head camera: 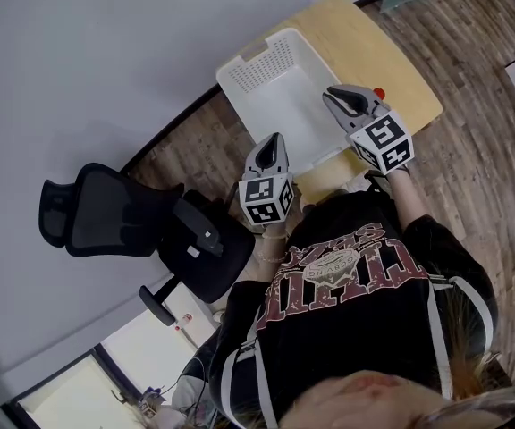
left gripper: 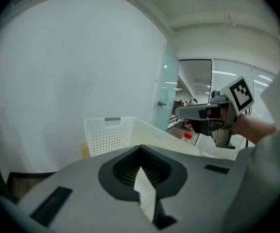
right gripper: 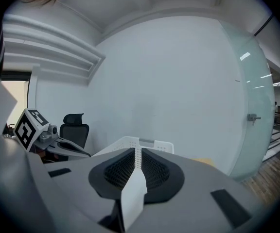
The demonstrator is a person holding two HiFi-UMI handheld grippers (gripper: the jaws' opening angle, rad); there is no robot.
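Both tongs are shut with nothing between the jaws. The left gripper (head camera: 274,139) hangs at the near edge of the white basket (head camera: 259,68), and the right gripper (head camera: 331,94) is above its right rim. The basket sits on a wooden table (head camera: 406,71), with a red-capped bottle (head camera: 379,93) just beside the right gripper.

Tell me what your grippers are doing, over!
Left gripper shut, empty. Right gripper shut, empty. Both above white basket. Red-capped bottle beside right gripper.
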